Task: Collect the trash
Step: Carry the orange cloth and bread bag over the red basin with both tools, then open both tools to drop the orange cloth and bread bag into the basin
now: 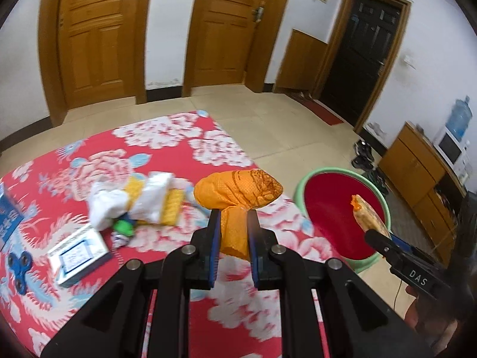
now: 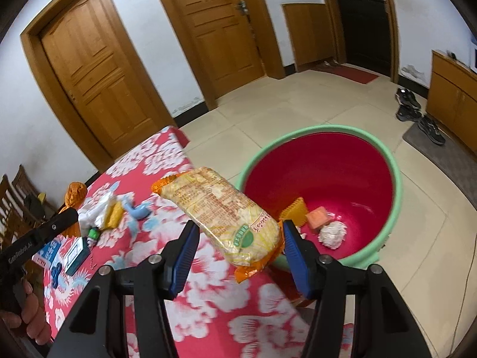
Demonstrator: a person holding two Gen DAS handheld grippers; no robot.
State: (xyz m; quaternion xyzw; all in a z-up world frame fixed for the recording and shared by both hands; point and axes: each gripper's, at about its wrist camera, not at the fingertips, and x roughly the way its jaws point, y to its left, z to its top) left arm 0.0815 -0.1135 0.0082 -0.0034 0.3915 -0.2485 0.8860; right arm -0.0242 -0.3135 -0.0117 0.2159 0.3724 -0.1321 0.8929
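My left gripper [image 1: 233,213] is shut on a crumpled orange mesh bag [image 1: 238,189], held above the table's right part. In the right wrist view that bag [image 2: 76,194] and the left gripper [image 2: 70,213] show at the far left. My right gripper [image 2: 241,225] is shut on a yellow-orange snack packet [image 2: 220,205], which hangs tilted over the table edge beside the basin. The basin [image 2: 396,179] is red inside with a green rim and stands on the floor. It holds a yellow wrapper [image 2: 295,211], an orange block [image 2: 317,219] and a white paper ball [image 2: 332,232].
The table wears a red floral cloth [image 1: 167,137]. On it lie white plastic with yellow wrappers [image 1: 140,203], a green bit [image 1: 123,226], a small white box [image 1: 79,253], a blue fidget spinner [image 1: 19,271] and a blue box [image 1: 9,217]. Shoes [image 2: 408,104] and a cabinet [image 2: 453,95] stand past the basin.
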